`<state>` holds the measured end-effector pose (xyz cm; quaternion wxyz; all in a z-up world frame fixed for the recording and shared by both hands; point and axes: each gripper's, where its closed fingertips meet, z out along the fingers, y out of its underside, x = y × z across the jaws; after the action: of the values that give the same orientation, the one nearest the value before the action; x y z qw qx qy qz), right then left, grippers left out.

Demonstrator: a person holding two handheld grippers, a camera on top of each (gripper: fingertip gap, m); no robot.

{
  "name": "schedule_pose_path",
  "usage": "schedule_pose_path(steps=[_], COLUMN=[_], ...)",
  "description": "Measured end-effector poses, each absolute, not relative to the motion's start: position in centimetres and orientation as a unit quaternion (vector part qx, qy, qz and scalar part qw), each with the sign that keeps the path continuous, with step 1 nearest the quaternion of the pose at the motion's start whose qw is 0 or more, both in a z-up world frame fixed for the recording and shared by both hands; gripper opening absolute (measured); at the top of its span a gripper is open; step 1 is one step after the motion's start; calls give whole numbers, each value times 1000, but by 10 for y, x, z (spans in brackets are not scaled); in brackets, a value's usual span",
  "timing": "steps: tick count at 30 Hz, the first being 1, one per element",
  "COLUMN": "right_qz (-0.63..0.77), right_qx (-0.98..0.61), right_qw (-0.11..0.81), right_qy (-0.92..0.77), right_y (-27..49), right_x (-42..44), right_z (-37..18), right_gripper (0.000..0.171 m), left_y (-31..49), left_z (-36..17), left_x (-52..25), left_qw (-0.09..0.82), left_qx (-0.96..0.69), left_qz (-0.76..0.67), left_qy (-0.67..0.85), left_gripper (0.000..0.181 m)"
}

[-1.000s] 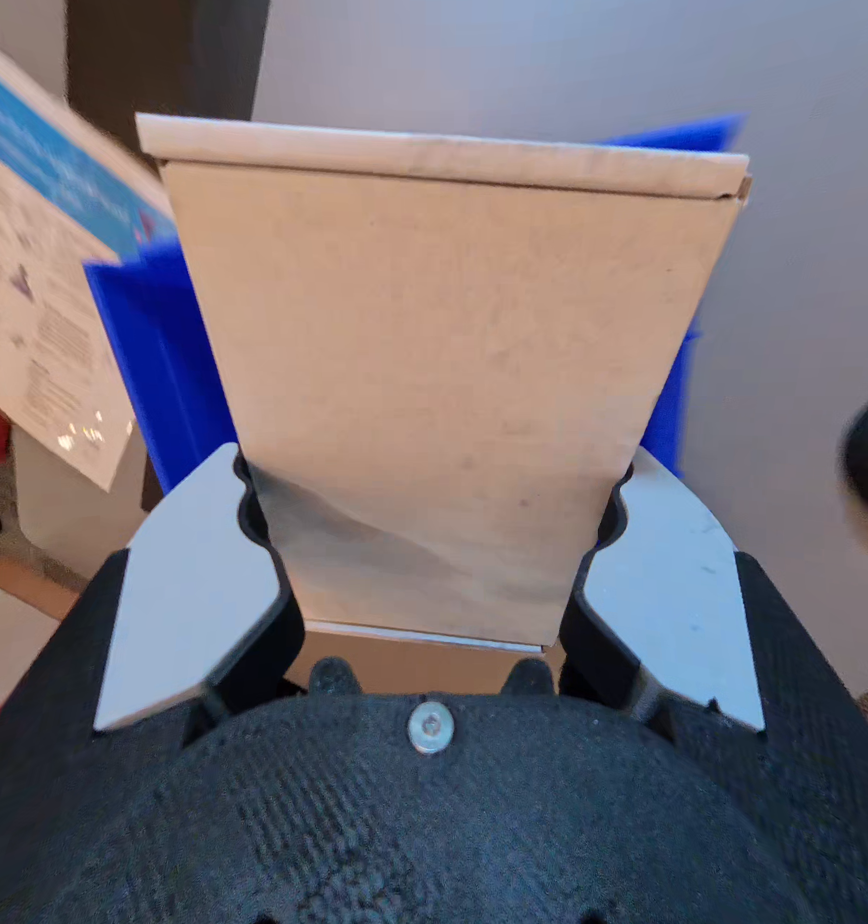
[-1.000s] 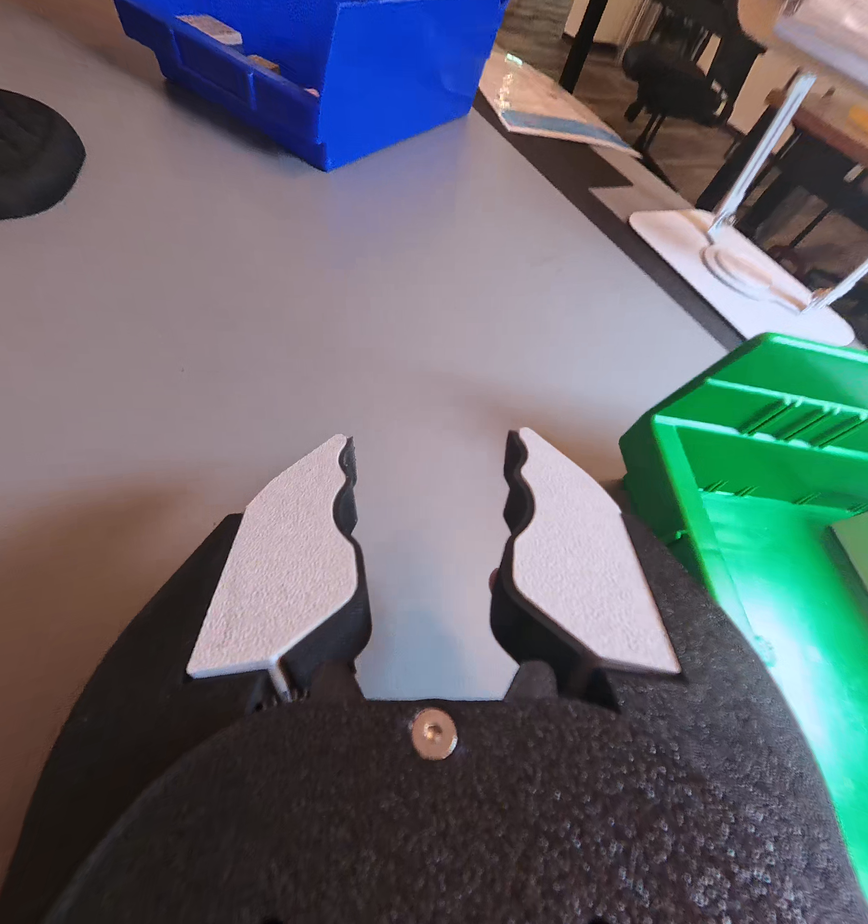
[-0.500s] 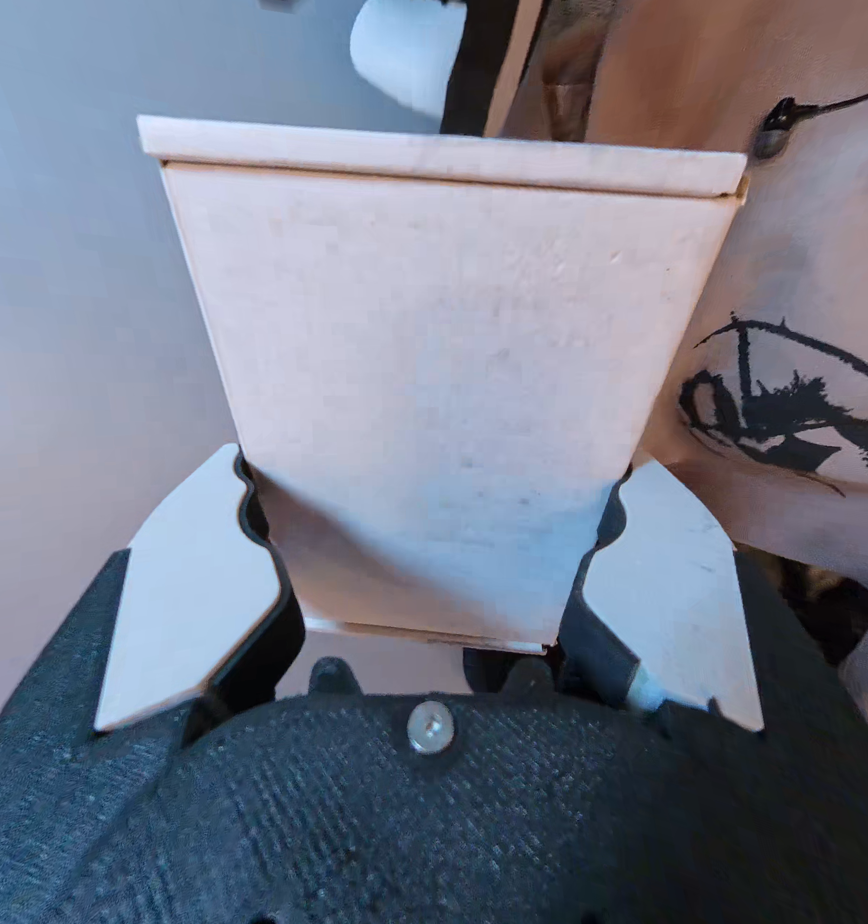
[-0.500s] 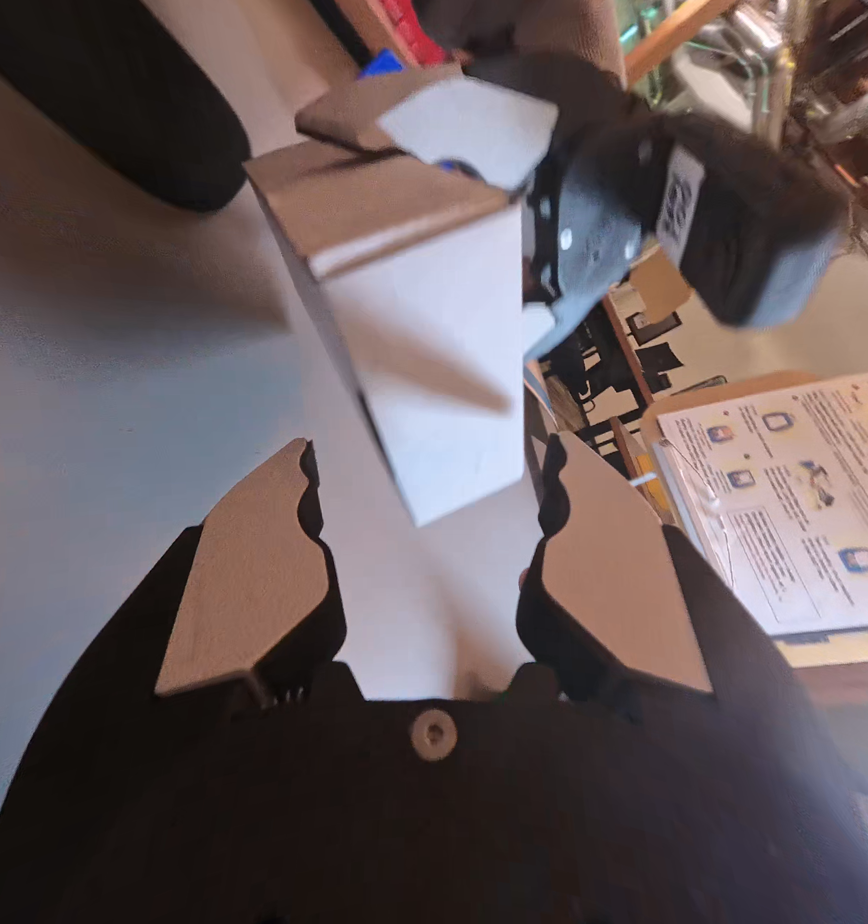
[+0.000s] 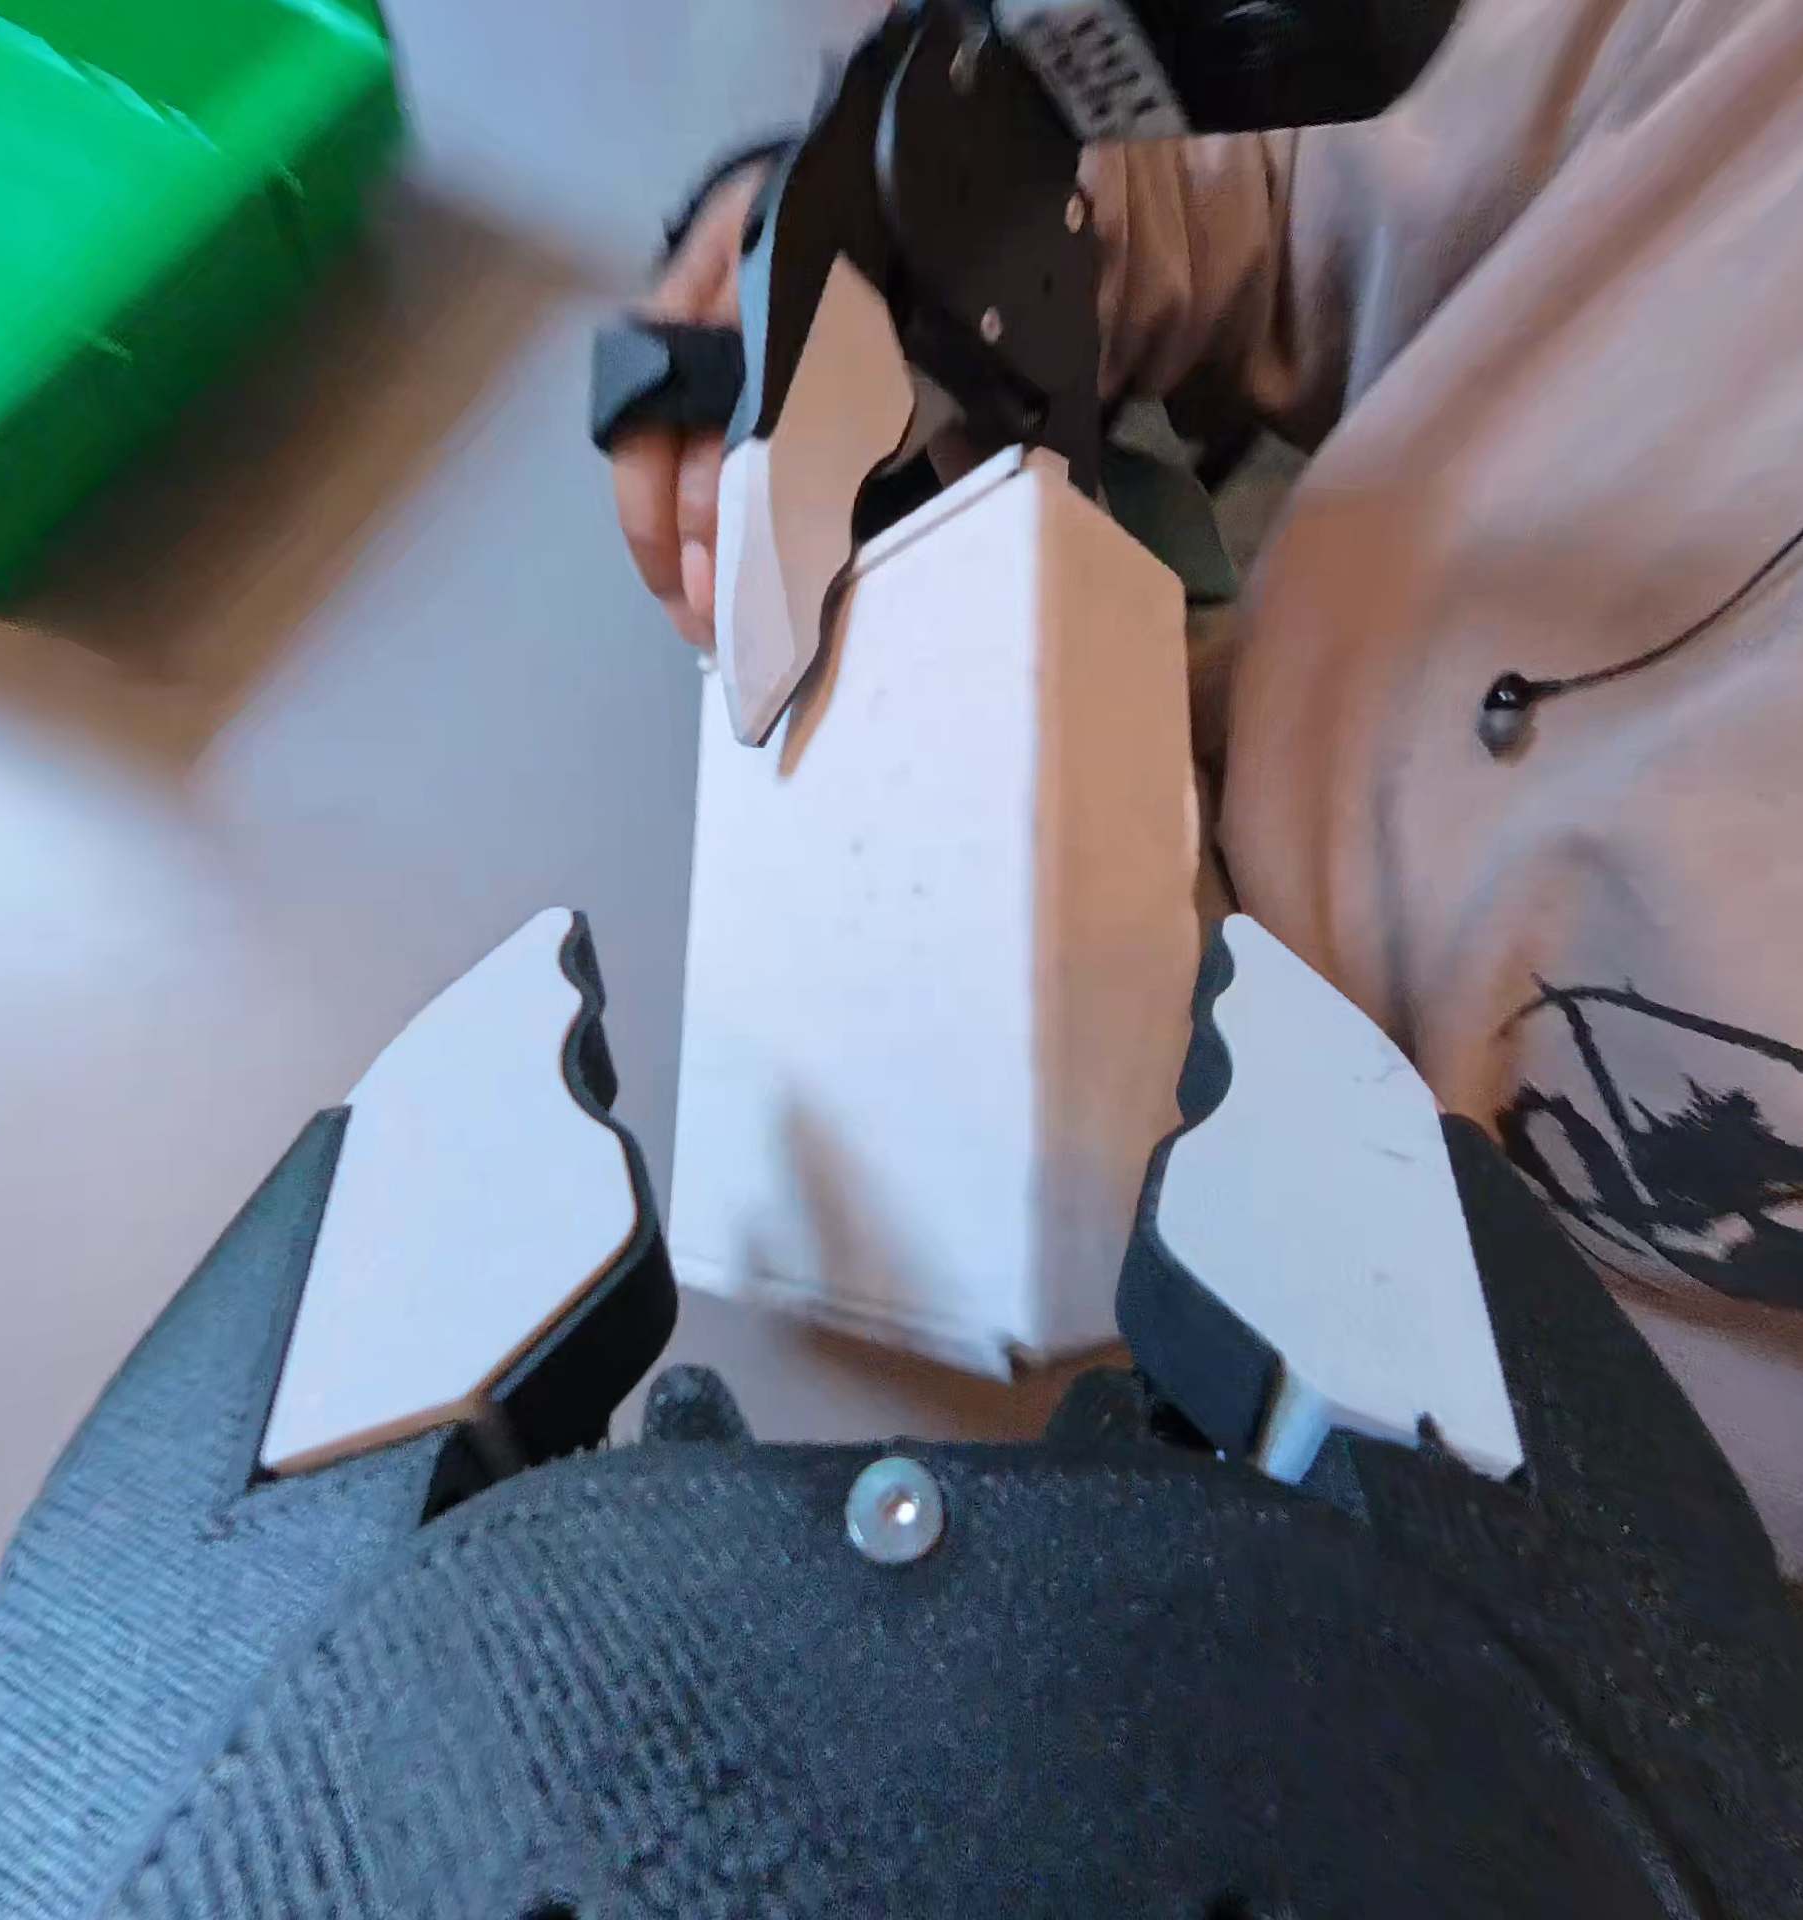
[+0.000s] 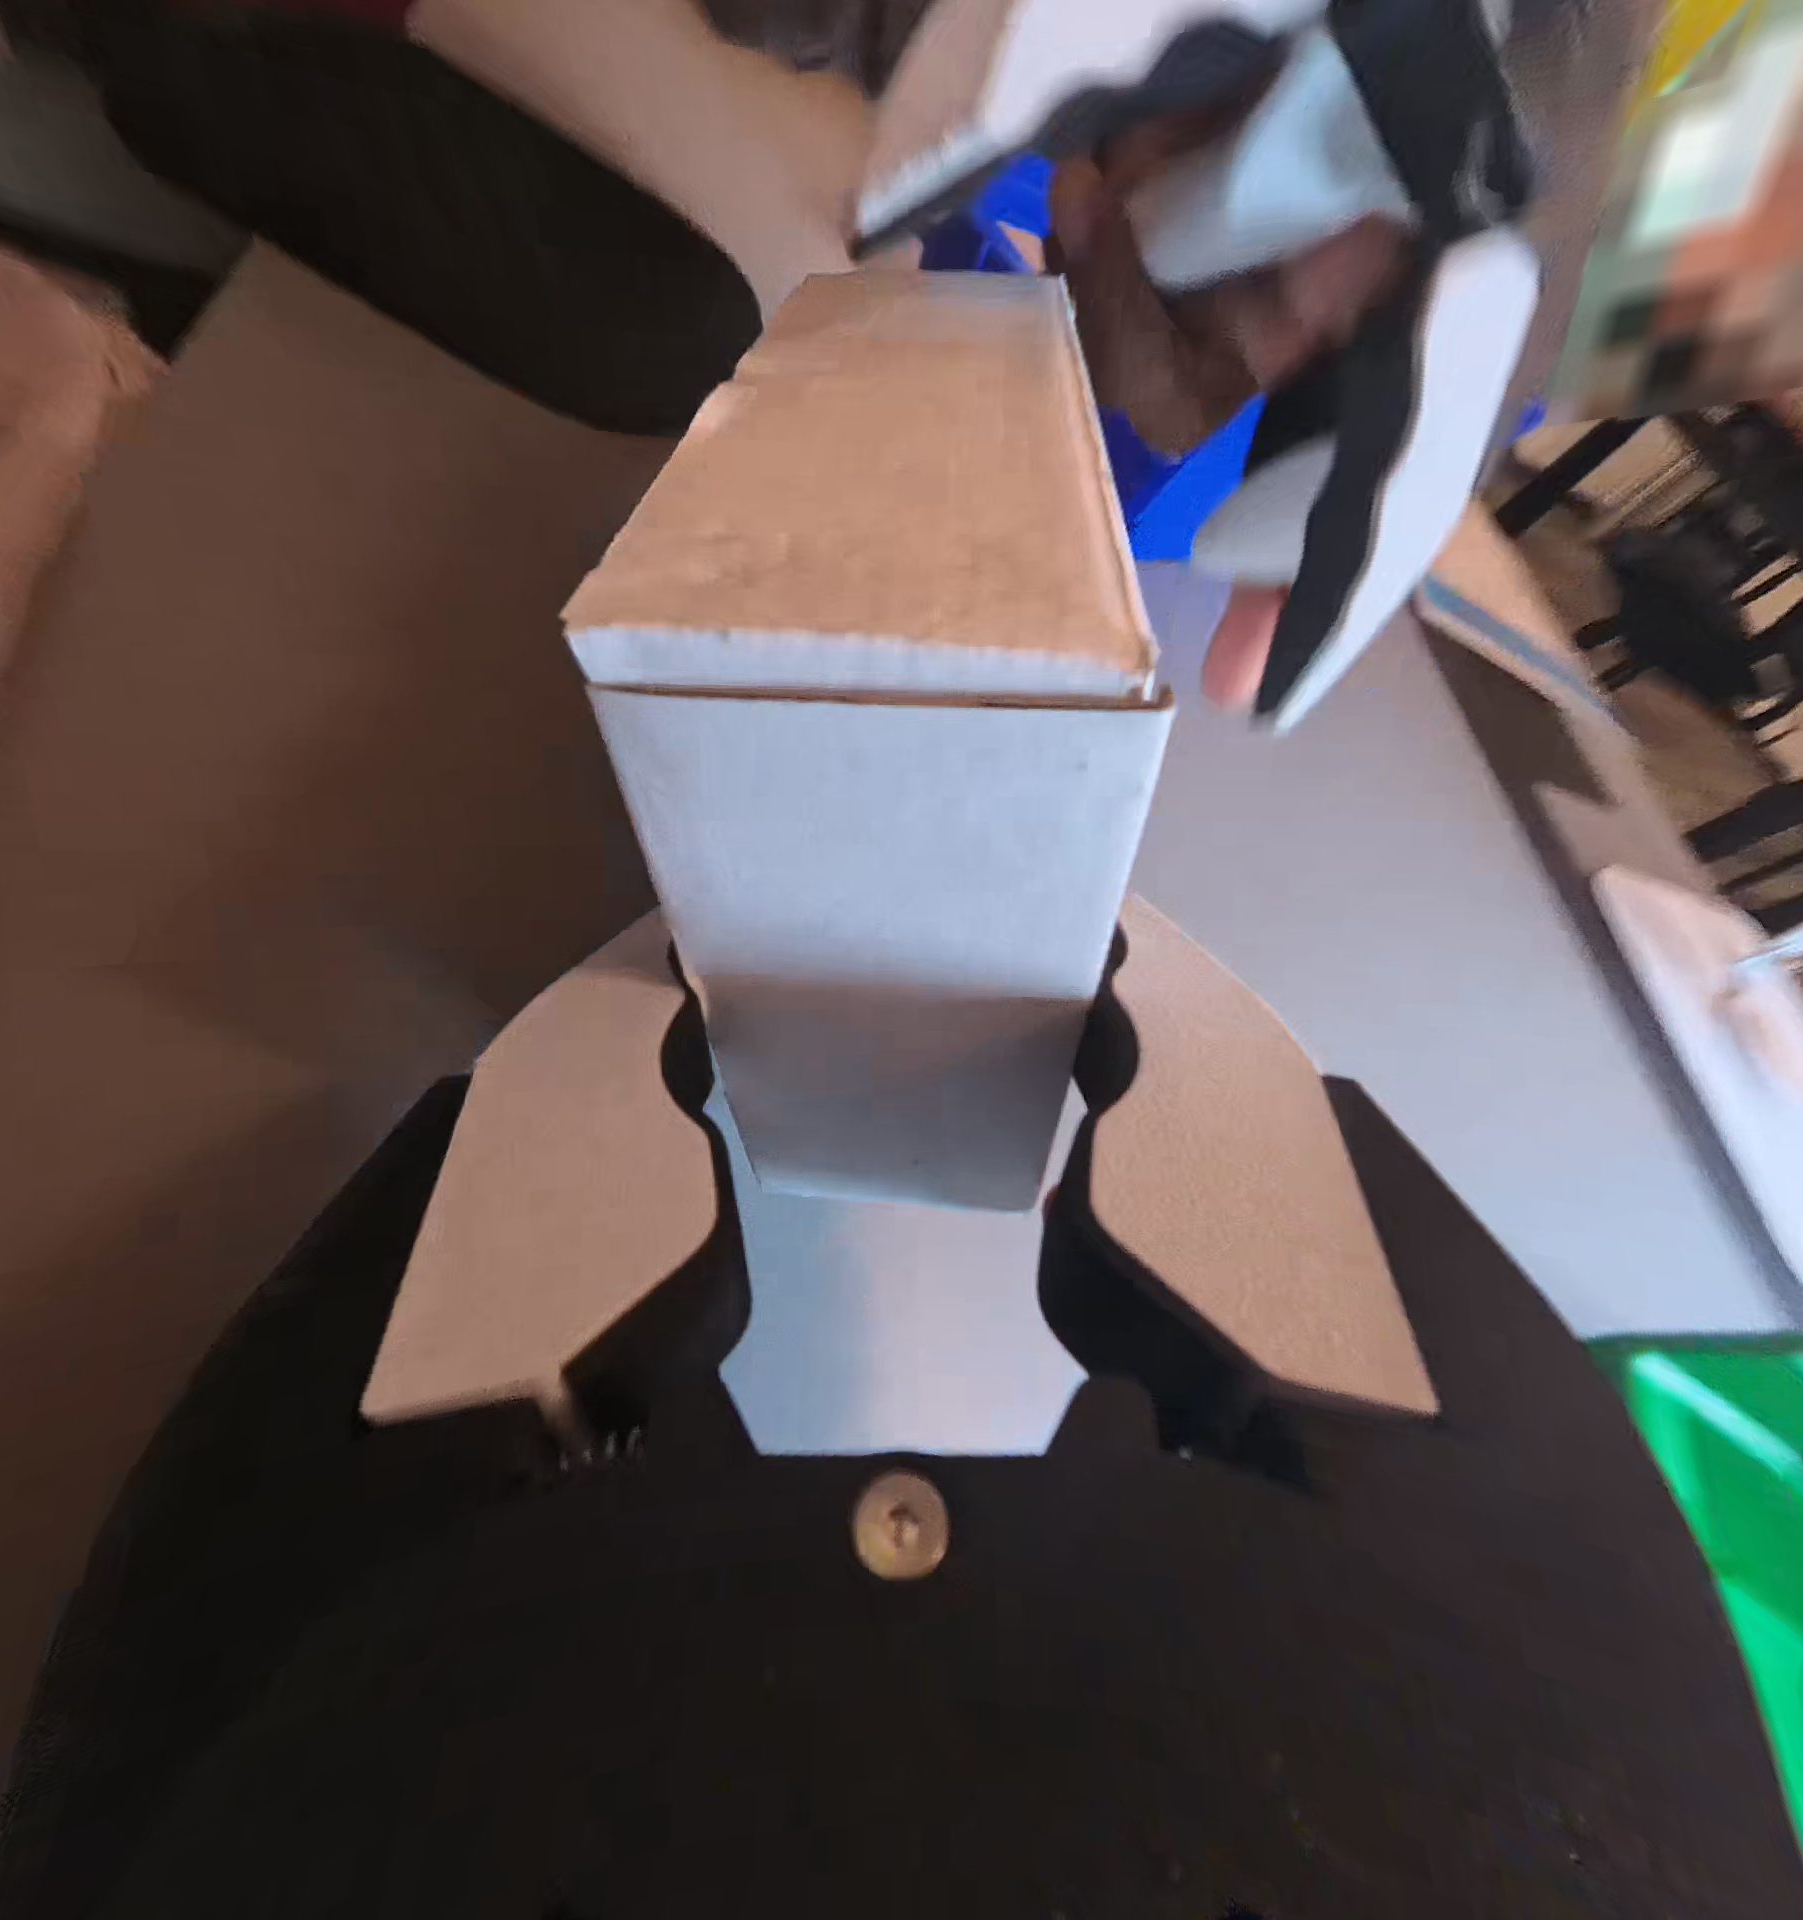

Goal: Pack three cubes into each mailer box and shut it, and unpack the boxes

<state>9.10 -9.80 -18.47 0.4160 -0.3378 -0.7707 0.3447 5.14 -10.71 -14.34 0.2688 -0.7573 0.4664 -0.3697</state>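
A shut white cardboard mailer box [image 5: 876, 987] is in the air above the grey table [image 5: 253, 935]. My right gripper [image 6: 897, 935] is shut on the near end of the box [image 6: 876, 810], one finger on each narrow side. In the left wrist view the right gripper [image 5: 918, 520] grips the box's far end. My left gripper [image 5: 897, 935] is open, with a gap between its left finger and the box. In the right wrist view it [image 6: 1188, 312] is blurred, up beyond the box. No cubes are in view.
A green bin [image 5: 97, 260] stands on the table and also shows at the lower right of the right wrist view [image 6: 1770, 1507]. A blue bin [image 6: 1177, 488] is behind the box. The person's beige top [image 5: 1499, 623] is close on the right. A white lamp base [image 6: 1707, 1039] lies past the table edge.
The left gripper held the box and carried it toward the right gripper. The right gripper swung round and shut on it. The left gripper has opened and let go.
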Motion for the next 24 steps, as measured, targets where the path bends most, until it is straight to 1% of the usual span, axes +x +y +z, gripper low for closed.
schedule_pose_path(steps=[4, 7, 9, 11, 13, 17, 20, 22, 24], right_qz=[449, 490, 500, 495, 476, 487, 479, 467, 450], right_qx=[-405, -418, -421, -417, -422, -429, -433, -449, -463], right_qw=[323, 278, 255, 249, 243, 244, 259, 283, 307], right_qy=[-728, -712, -713, -720, -733, -720, -718, -707, -699], right_y=[-83, -80, -83, -88, -89, -84, -80, -71, -61], right_x=[100, 100, 98, 96, 97, 103, 102, 100, 99], right_z=[-186, -187, -190, -192, -199, -195, -195, -194, -189], right_gripper=[69, 69, 70, 70, 69, 69, 69, 66, 67], left_y=[-106, -103, -103, -101, -89, -85, -86, -85, -82], left_z=[-123, -147, -170, -181, -179, -179, -179, -178, -179], left_x=[32, 21, 25, 36, 39, 46, 46, 43, 40], left_qw=[444, 509, 515, 512, 546, 553, 550, 552, 547], left_qx=[-733, -746, -756, -762, -755, -751, -756, -761, -771], left_qz=[-320, -248, -207, -190, -162, -177, -173, -172, -166], left_qy=[403, 351, 348, 348, 326, 314, 309, 295, 282], left_gripper=[106, 104, 104, 102, 103, 102, 100, 98, 98])
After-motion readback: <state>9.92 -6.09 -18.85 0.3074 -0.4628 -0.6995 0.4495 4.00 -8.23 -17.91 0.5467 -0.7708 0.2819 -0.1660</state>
